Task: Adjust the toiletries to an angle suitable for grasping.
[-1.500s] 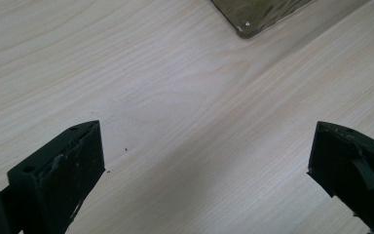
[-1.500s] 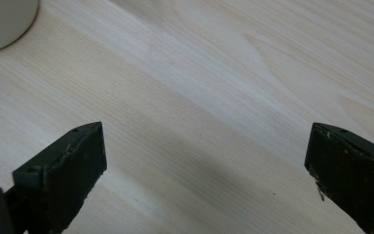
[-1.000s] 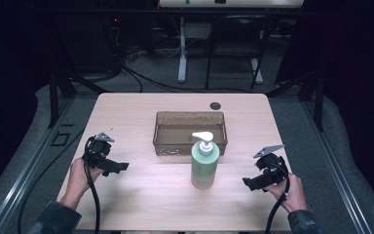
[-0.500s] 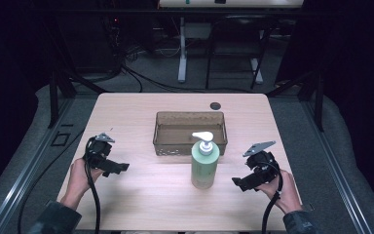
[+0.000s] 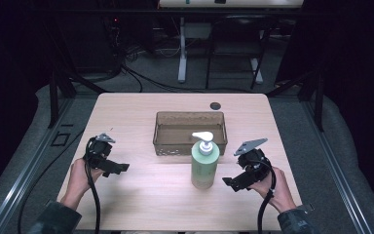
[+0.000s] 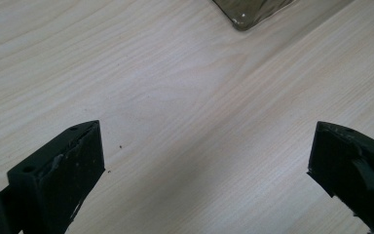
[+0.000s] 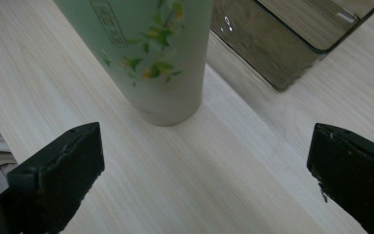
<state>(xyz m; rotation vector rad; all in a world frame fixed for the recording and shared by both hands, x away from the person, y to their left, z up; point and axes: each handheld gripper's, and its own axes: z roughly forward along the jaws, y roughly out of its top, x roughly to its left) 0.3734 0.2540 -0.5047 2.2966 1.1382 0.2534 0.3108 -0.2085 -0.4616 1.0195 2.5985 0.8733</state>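
A pale green soap bottle with a white pump stands upright on the wooden table, just in front of a smoky clear plastic bin. My right gripper is open and low over the table, a short way right of the bottle and pointing at it. In the right gripper view the bottle's base with its flower print stands ahead of the open jaws, and the bin's corner lies behind it. My left gripper is open at the table's left, over bare wood.
A small dark round spot sits near the table's far edge. The bin's corner shows at the top of the left gripper view. Beyond the table are cables and stand legs on a dark floor. Black cables trail from both grippers.
My right gripper has moved left toward the bottle over the last second. The left gripper and the bottle have stayed where they were.
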